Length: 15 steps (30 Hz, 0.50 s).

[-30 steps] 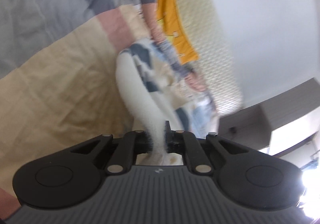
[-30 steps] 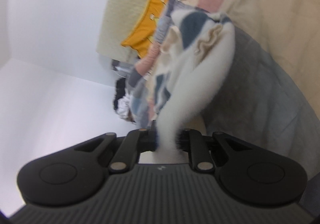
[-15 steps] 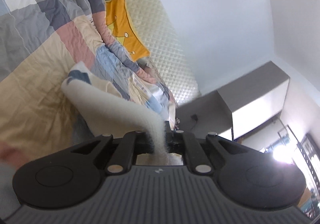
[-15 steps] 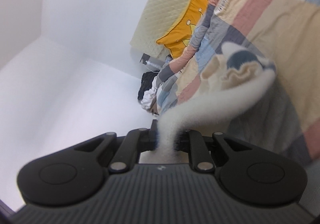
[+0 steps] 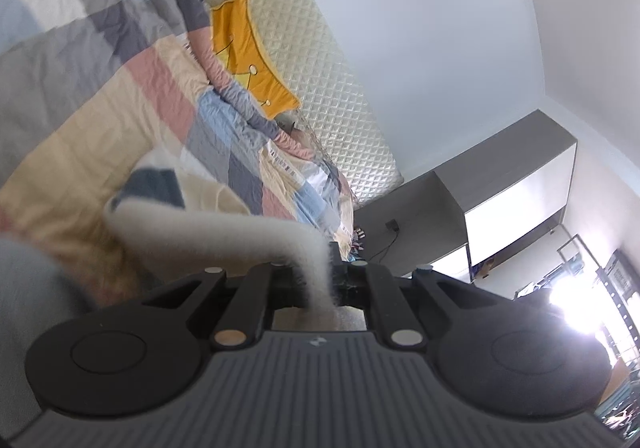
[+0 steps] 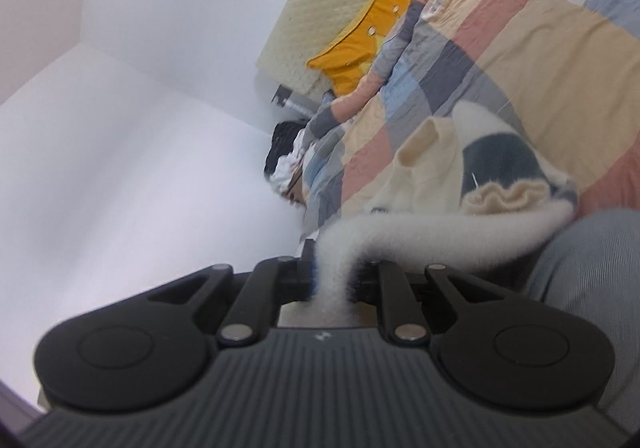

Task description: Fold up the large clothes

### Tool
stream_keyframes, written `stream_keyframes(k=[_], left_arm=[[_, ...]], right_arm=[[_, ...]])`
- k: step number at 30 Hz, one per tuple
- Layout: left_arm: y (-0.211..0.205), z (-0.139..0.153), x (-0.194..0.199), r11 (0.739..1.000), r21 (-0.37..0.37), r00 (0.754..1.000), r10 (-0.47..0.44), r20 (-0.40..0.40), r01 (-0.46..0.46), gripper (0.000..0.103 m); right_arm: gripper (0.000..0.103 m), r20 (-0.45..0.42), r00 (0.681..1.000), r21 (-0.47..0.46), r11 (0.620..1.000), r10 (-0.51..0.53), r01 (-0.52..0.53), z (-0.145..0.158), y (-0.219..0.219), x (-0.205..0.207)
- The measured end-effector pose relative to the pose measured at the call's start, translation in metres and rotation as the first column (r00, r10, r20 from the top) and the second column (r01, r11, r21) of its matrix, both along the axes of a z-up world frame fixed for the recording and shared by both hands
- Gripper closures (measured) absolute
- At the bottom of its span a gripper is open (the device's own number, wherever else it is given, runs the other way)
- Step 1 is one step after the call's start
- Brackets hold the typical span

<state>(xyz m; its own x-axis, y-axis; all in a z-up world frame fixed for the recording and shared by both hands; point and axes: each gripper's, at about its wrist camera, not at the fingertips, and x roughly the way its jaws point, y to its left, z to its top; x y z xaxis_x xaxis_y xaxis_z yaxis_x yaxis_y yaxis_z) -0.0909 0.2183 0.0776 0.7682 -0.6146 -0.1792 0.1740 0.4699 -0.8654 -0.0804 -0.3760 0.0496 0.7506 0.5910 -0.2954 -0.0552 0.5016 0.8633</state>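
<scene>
A fuzzy cream garment (image 5: 208, 224) with dark blue patches hangs over the patchwork quilt (image 5: 100, 96). My left gripper (image 5: 322, 268) is shut on one white edge of it, which runs off to the left. In the right wrist view the same garment (image 6: 440, 176) shows a cream ribbed cuff and a dark patch. My right gripper (image 6: 332, 272) is shut on another white edge, which stretches away to the right. The cloth is lifted between the two grippers, sagging toward the bed.
A yellow crown-shaped pillow (image 5: 244, 60) leans on the quilted cream headboard (image 5: 320, 68). A grey cabinet (image 5: 480, 200) stands beyond the bed. Grey trousers of a person (image 6: 592, 272) fill the lower right. A dark pile of clothes (image 6: 286, 152) lies by the wall.
Both grippers have risen and pulled back with the garment held, so more of the room and bed shows. The cloth now stretches sideways from each grip instead of hanging straight ahead.
</scene>
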Motion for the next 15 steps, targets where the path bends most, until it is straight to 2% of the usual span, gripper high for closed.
stream_keyframes(k=[8, 11, 15], left_arm=[[-0.024, 0.017, 0.118, 0.993, 0.089, 0.997, 0.072, 0.012, -0.072, 0.095], [-0.032, 0.014, 0.164, 0.993, 0.072, 0.996, 0.094, -0.006, -0.093, 0.095], [-0.046, 0.004, 0.220, 0.986, 0.108, 0.991, 0.133, -0.018, -0.130, 0.095]], right_arm=[[0.088, -0.050, 0.995, 0.040, 0.995, -0.092, 0.094, -0.001, -0.008, 0.093], [0.088, -0.071, 0.989, 0.034, 0.991, -0.129, 0.132, -0.009, -0.014, 0.130], [0.088, -0.117, 0.980, 0.047, 0.985, -0.159, 0.166, -0.029, -0.020, 0.175]])
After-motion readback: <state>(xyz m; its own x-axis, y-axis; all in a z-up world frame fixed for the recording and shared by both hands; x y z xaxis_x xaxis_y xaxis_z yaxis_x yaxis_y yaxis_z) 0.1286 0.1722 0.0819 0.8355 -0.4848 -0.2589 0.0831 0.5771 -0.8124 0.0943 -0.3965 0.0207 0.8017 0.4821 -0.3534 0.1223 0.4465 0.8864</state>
